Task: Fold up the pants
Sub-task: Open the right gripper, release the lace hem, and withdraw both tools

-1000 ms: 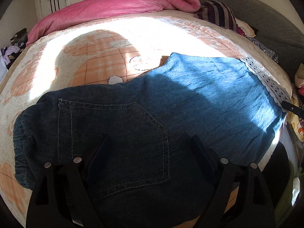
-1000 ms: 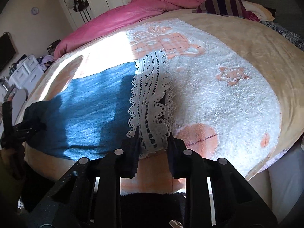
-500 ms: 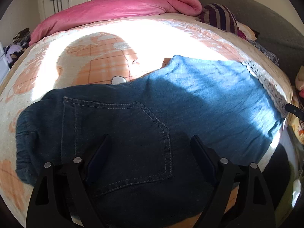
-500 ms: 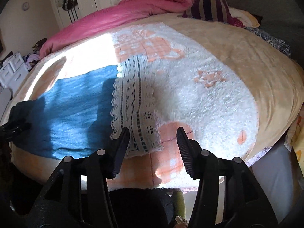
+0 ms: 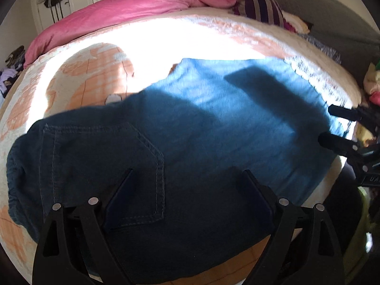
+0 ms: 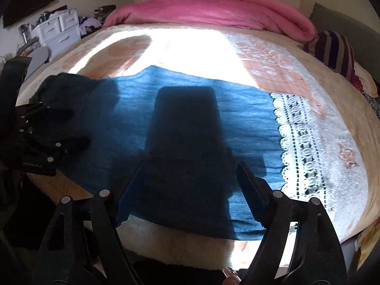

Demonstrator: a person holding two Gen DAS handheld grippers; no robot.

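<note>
Blue denim pants with white lace hem trim: laid flat, legs together, on fleecy cream-and-peach bed blanket, near front edge. Left gripper: jaws apart, over back-pocket seat, empty. Right gripper: jaws apart, over mid-leg, empty. Judgement: denim soft, limp, moderately heavy, unlikely to slip; lace hem delicate. Take hold at waistband and at denim beside hem.

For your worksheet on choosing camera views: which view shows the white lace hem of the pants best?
The right wrist view. There the lace hem lies sharp and sunlit along the end of the pants, its scalloped edge and openwork pattern readable. The left wrist view shows the hem only as a thin, blurred strip at the far right edge.
</note>
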